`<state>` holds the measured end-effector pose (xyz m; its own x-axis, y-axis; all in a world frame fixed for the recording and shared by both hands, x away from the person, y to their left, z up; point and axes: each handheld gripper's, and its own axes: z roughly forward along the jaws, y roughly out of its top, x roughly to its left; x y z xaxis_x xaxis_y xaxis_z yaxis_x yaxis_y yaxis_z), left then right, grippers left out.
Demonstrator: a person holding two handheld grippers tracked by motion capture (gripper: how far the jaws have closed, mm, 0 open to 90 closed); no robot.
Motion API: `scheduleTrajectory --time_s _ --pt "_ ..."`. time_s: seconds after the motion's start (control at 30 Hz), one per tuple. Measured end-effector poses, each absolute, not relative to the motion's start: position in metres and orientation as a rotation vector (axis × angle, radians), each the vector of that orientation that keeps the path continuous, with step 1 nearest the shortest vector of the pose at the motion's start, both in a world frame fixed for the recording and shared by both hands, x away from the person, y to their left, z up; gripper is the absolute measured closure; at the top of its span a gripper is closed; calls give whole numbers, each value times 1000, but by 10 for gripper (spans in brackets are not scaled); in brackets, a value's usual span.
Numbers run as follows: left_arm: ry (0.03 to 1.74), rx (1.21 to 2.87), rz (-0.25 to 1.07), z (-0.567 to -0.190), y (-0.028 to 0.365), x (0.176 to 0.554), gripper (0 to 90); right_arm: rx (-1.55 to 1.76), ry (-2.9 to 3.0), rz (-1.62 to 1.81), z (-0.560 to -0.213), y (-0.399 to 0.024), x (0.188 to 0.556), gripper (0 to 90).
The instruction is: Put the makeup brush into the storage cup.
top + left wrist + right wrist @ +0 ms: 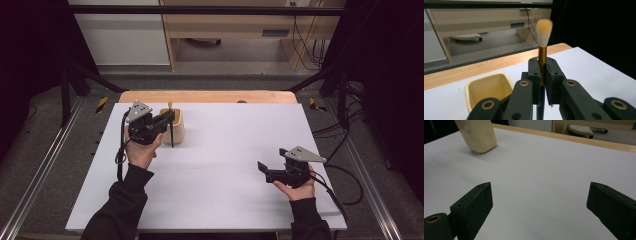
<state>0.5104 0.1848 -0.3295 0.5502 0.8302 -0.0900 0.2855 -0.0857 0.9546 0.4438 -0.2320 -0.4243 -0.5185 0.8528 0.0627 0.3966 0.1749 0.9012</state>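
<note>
One cup (pixel 489 88) sits empty; left tongs (pixel 542 75) clamp a brush (pixel 543 45), right tongs (pixel 539 202) gape.

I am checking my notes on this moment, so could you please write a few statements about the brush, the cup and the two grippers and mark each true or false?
1. The left gripper is shut on the brush. True.
2. The brush is held bristles down. False: the bristles point up.
3. The right gripper holds the cup. False: its jaws are open with nothing between them, and the cup stands apart.
4. The cup stands beside the left gripper. True.
5. The brush rests inside the cup. False: it is held just outside it.
</note>
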Motion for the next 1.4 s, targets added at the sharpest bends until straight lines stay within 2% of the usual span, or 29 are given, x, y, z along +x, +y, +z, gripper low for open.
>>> scheduleTrajectory --time_s 1.4 --pt "1033 1570 688 -308 201 570 831 1183 1991 1301 -425 -234 445 60"
